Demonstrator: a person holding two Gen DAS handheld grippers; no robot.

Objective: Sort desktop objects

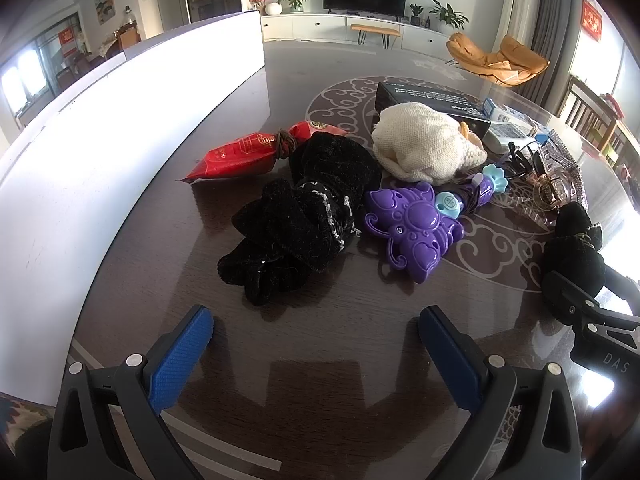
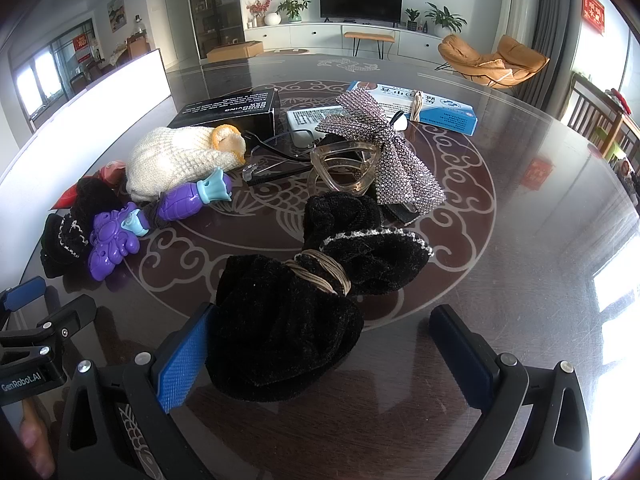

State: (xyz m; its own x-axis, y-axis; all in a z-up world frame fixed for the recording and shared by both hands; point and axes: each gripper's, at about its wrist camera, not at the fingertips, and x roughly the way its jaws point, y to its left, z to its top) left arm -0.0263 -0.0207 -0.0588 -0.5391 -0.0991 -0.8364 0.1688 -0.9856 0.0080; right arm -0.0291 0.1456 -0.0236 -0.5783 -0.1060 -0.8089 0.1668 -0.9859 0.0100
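My left gripper (image 1: pixel 316 332) is open and empty, just short of a black velvet scrunchie with white beads (image 1: pixel 304 220). A purple butterfly toy (image 1: pixel 416 228), a red snack packet (image 1: pixel 256 152) and a cream knit pouch (image 1: pixel 424 144) lie beyond it. My right gripper (image 2: pixel 324 336) is open around the near end of a second black velvet scrunchie (image 2: pixel 292 320) bound with a tan hair tie (image 2: pixel 320 272). Its left pad (image 2: pixel 180 364) touches the velvet; the right pad (image 2: pixel 460 352) is apart. The purple toy also shows in the right wrist view (image 2: pixel 116 240).
A white box wall (image 1: pixel 120 128) runs along the left of the dark round table (image 2: pixel 520 260). Behind lie a black box (image 2: pixel 228 112), a blue-white medicine box (image 2: pixel 424 108), glasses (image 2: pixel 276 152), a clear hair claw (image 2: pixel 344 168) and a rhinestone bow (image 2: pixel 384 148).
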